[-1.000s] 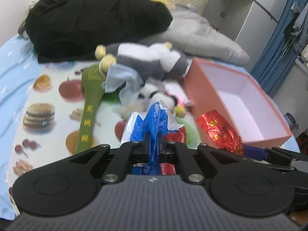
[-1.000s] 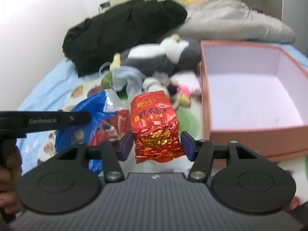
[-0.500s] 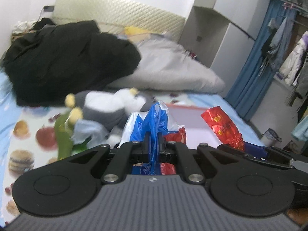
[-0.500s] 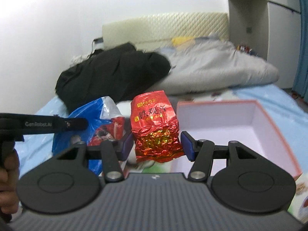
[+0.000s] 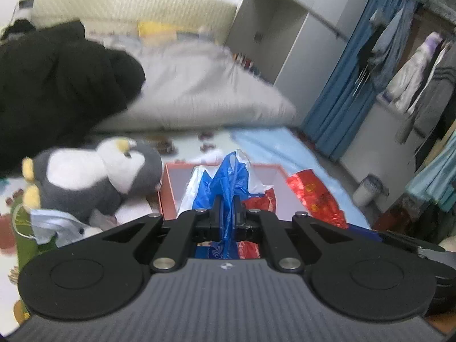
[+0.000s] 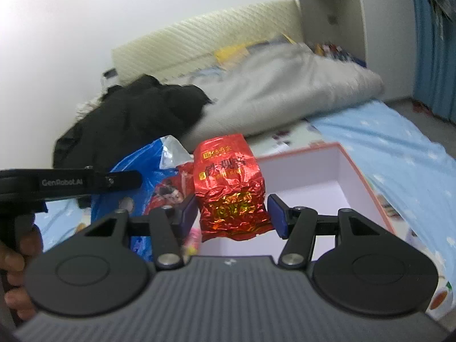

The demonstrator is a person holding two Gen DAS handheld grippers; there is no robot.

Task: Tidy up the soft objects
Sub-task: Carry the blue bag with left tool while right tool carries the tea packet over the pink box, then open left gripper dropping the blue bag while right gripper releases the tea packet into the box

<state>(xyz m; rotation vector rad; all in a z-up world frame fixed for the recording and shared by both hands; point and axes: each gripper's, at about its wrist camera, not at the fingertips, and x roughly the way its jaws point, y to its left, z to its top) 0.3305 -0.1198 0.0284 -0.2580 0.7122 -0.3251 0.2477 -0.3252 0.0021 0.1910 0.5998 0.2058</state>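
Observation:
My left gripper is shut on a crumpled blue, white and red plastic bag, which hangs lifted in front of the open pink box. My right gripper is shut on a red foil tea packet, pinched upright between its blue pads over the near edge of the pink box. The bag hangs just left of the packet, and the packet shows to the right in the left wrist view. The box interior is white with nothing seen in it.
A grey and white penguin plush lies left of the box, with a pale blue face mask and a green cloth beside it. A black coat and a grey duvet are heaped behind. A hand holds the left gripper's handle.
Both grippers have risen and swung right with their loads still held. The box has moved from the right side to sit under and behind the bag and packet.

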